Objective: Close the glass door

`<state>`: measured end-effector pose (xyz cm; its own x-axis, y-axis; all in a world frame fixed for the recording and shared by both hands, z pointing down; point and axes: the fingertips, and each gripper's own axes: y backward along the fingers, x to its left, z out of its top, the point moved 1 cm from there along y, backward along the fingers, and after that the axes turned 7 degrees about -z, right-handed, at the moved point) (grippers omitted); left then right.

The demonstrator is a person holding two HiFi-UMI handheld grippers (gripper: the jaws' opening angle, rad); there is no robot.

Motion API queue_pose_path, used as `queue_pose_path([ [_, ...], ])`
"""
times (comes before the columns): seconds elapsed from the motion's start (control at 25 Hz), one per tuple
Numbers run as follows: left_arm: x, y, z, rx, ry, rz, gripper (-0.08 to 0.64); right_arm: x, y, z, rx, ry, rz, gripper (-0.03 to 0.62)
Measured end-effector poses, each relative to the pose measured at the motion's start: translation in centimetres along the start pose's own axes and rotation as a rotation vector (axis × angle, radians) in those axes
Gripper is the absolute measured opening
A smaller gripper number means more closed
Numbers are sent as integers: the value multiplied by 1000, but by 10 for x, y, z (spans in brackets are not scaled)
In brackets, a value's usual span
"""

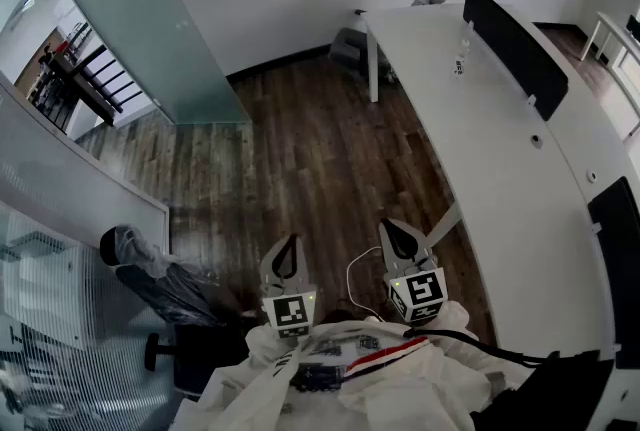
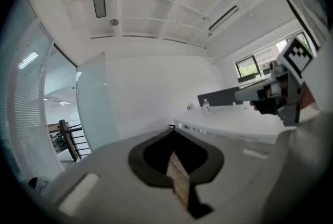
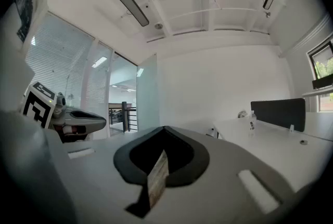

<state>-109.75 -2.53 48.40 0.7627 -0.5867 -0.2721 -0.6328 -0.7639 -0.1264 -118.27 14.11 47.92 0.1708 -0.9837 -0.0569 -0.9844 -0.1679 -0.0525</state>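
Observation:
The glass door (image 1: 140, 19) is a tall frosted pane at the upper left of the head view. It stands swung into the room, beside an opening onto a dark railing (image 1: 75, 79). Both grippers are held low and close to the person's body, far from the door and apart from it. My left gripper (image 1: 287, 254) has its jaws together with nothing between them. My right gripper (image 1: 403, 237) is shut and empty as well. The door (image 2: 96, 108) shows left of the left gripper (image 2: 171, 127) in the left gripper view. It also shows as a pane (image 3: 147, 95) above the right gripper (image 3: 164, 127) in the right gripper view.
A long white desk (image 1: 500, 169) with dark dividers (image 1: 515, 49) and a small bottle (image 1: 462, 59) runs along the right. A black office chair (image 1: 170, 289) stands at the lower left by a partition with white blinds (image 1: 60, 179). Dark wood floor (image 1: 300, 159) lies between me and the door.

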Motion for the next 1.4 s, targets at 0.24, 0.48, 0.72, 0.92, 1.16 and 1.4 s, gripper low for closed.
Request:
queue_pose_path([
  [0.24,-5,-4,-6,23,-16,-9,2,-5,-4,-10,18,-4,2,3],
  [0.48,14,-44,-19,55,7,-20,2,-3,-50,-11,-17,-29,51,3],
  [0.72,80,-111,-51,65,17,-16,2,4,-145,-23,37,-18,27,3],
  [0.92,152,-166,-41,56,18,-17,2,19,-234,-11,73,-16,32,3],
  [1.16,217,-221,-41,50,29,-26,2,32,-325,3,89,-16,34,3],
  [1.4,264,-268,-42,25,17,-49,2,42,-394,11,76,-3,31,3],
])
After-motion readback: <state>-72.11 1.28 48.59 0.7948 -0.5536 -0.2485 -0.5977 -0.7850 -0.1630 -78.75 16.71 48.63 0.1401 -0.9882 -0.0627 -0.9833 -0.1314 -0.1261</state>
